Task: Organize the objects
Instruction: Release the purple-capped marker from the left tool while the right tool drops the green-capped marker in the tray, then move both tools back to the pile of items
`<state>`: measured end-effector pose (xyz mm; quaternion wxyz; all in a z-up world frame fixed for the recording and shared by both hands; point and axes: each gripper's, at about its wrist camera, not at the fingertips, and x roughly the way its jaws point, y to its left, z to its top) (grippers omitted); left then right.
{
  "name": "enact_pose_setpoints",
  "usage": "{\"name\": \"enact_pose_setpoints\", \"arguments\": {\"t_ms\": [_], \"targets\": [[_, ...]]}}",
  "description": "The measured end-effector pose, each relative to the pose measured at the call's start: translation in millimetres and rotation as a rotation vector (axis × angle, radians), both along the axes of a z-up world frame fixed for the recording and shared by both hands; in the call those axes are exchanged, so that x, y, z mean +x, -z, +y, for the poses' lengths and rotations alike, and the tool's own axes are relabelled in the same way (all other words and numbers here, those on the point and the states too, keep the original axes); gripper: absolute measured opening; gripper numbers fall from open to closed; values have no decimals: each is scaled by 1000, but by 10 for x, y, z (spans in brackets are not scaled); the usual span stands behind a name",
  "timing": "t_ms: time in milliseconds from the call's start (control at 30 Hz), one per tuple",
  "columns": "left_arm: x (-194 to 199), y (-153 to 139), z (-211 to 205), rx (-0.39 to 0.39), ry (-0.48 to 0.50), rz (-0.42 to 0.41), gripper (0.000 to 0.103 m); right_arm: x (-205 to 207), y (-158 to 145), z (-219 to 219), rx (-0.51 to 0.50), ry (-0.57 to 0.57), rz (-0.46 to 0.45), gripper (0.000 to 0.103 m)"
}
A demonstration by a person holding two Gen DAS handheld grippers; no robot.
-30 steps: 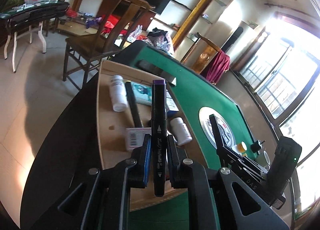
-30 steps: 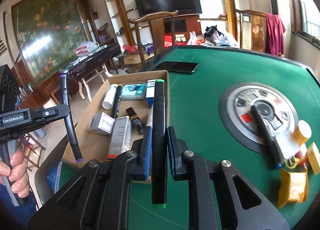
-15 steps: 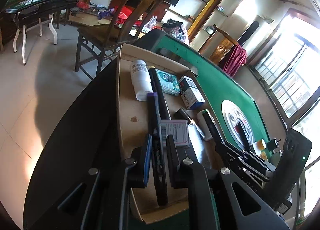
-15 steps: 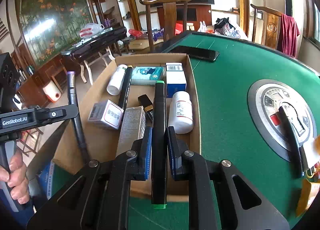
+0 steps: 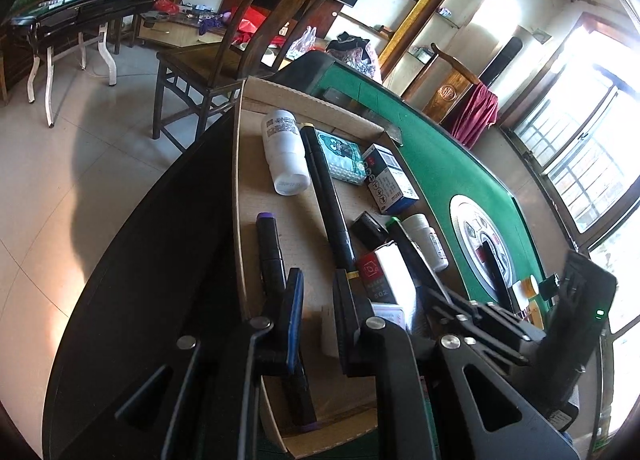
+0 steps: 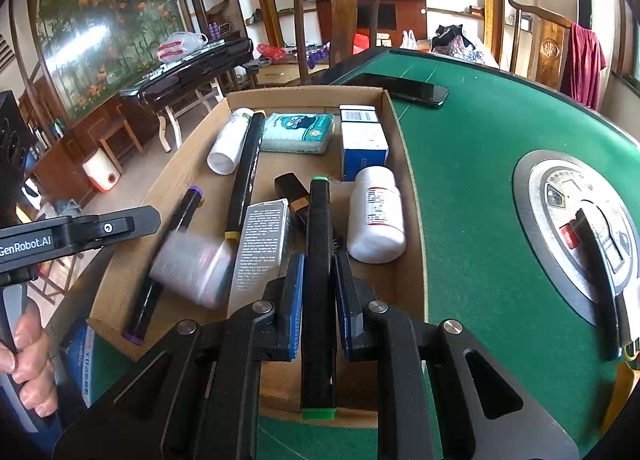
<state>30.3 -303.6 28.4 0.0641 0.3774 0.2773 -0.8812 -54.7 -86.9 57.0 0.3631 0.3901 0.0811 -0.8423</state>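
Observation:
A cardboard box (image 6: 408,196) sits on the green table and holds several items. My left gripper (image 5: 318,286) is open over the box's near left part. A purple-capped black marker (image 5: 270,252) lies loose in the box by its left finger; it also shows in the right wrist view (image 6: 176,228). My right gripper (image 6: 318,272) is shut on a green-capped black marker (image 6: 319,228), held just above the box's near right part, next to a white pill bottle (image 6: 376,212).
The box also holds a long black marker (image 6: 246,176), a white bottle (image 6: 230,140), a tissue pack (image 6: 298,132), a blue-white carton (image 6: 362,144) and small boxes. A phone (image 6: 404,90) lies beyond it. A round grey console (image 6: 576,228) sits at right.
My left gripper has opened and let the purple-capped marker drop into the box. My right gripper has moved forward and down with the green-capped marker, over the box.

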Motion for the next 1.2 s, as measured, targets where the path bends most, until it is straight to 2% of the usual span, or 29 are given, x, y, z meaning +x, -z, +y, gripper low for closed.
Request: {"name": "enact_pose_setpoints", "arguments": {"t_ms": [367,567,967,1067,1133,1200], "targets": [[-16,-111,132,-27,28,3,13,-41,189,-132,-71,-90,-181,15],[-46,-173,238,-47,54,-4,15,-25,61,36,-112,-50,-139,15],[-178,-209,618,-61,132,-64,17,-46,-118,500,-175,4,-124,16],[-213,-221,742,-66,161,-71,26,-83,-147,635,-204,27,-120,31],[-233,-241,823,-67,175,-69,35,-98,-168,739,-228,53,-112,49],[-264,-279,927,-62,192,-61,45,-107,-204,851,-246,70,-104,50]]}}
